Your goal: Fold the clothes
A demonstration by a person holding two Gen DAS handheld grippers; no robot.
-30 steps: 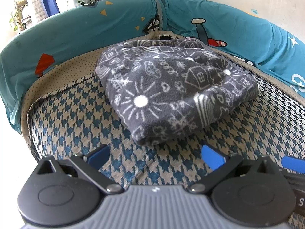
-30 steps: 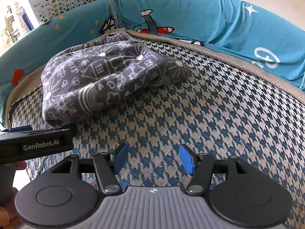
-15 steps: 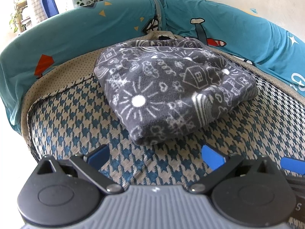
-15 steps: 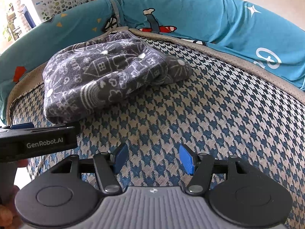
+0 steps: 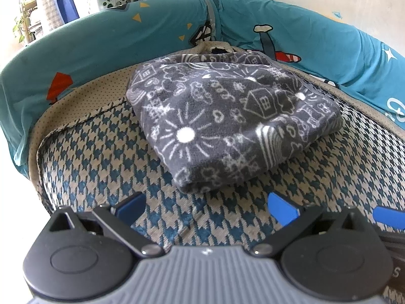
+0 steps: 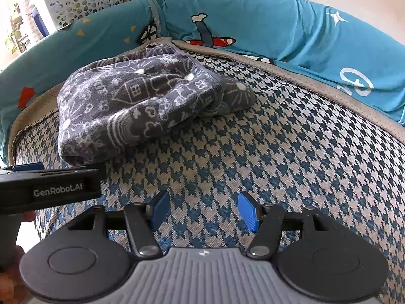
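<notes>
Fingers of the left gripper stand wide apart with nothing between them; fingers of the right gripper also apart and empty. Folded grey patterned garment lies on the houndstooth cushion, ahead of both, touching neither. Nearest rolled corner sits just beyond the left gripper, about on its centre line; from the right gripper the bundle lies ahead and off to the left. Long axis runs near-left to far-right. Left is nearer, likely first to reach

Folded grey garment on houndstooth cushion; left claw open, empty, short of it.
</notes>
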